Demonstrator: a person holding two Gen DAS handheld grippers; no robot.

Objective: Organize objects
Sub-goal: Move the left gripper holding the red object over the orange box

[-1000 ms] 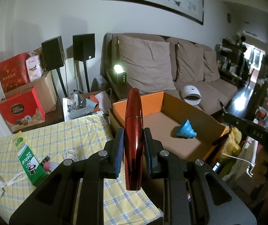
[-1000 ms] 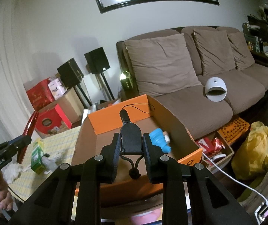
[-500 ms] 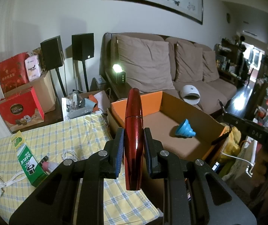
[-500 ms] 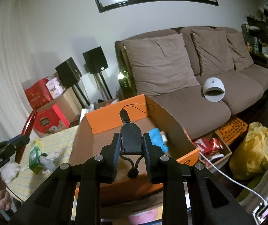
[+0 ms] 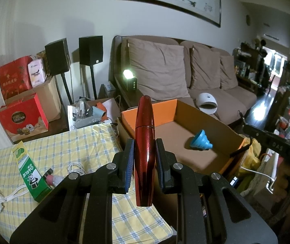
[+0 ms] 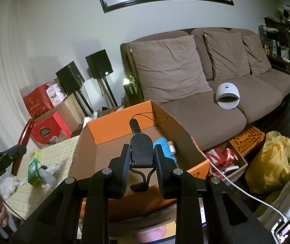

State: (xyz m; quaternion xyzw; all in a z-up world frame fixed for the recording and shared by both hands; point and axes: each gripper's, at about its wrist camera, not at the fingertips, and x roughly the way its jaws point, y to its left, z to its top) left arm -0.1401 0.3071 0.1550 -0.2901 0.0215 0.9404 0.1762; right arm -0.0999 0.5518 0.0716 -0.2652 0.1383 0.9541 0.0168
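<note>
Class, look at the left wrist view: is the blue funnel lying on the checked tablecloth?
No, the blue funnel lies inside the open cardboard box, beside the checked tablecloth.

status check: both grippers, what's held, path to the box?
Left gripper shut on red tube, upright, above the table edge. Right gripper shut on black gadget, above the box. Blue funnel inside; nothing blocking.

Both claws (image 5: 144,158) (image 6: 142,158) apparently clamped, level.

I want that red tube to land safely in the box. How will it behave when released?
The red tube looks glossy and tapered, so it may slip from the left tool. Being round, it would probably roll across the box floor.
</note>
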